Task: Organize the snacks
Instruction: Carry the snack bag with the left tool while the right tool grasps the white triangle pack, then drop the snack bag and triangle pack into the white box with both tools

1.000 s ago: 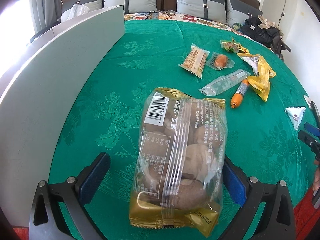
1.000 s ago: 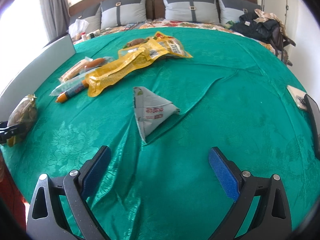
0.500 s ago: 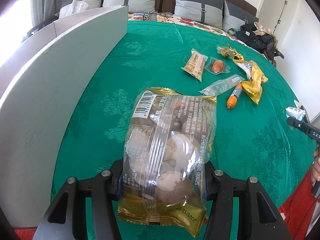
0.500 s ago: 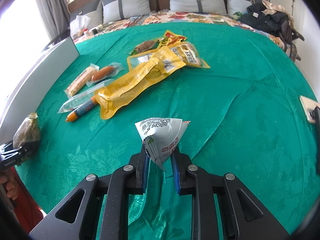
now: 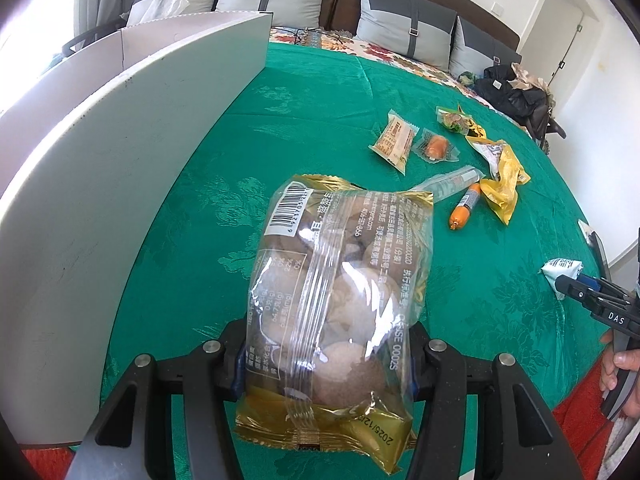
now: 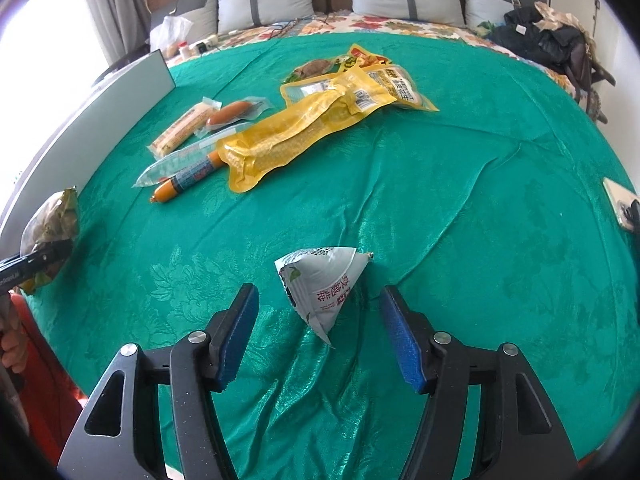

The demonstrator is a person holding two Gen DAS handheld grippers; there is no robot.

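Observation:
My left gripper point(image 5: 326, 356) is shut on a clear bag of round pastries with gold ends point(image 5: 340, 288), held a little above the green cloth point(image 5: 300, 120). The right wrist view shows that bag point(image 6: 50, 216) at the far left in the left gripper point(image 6: 36, 260). My right gripper point(image 6: 320, 320) is opening. A white triangular packet point(image 6: 320, 284) sits between its blue pads point(image 6: 240, 332), and neither pad touches it. From the left wrist view the packet point(image 5: 560, 274) shows at the tip of the right gripper point(image 5: 580, 292).
A tall white board point(image 5: 120, 160) runs along the left edge of the cloth. Mid-cloth lie a long yellow pouch point(image 6: 296, 140), an orange sausage stick point(image 6: 184, 182), a clear wrapper and several small snack packs. A phone point(image 6: 620, 204) lies at the right edge. Pillows stand behind.
Both grippers stood open a second ago. The left one closed on the pastry bag and lifted it slightly. The right one pinched the triangular packet, then spread its jaws again.

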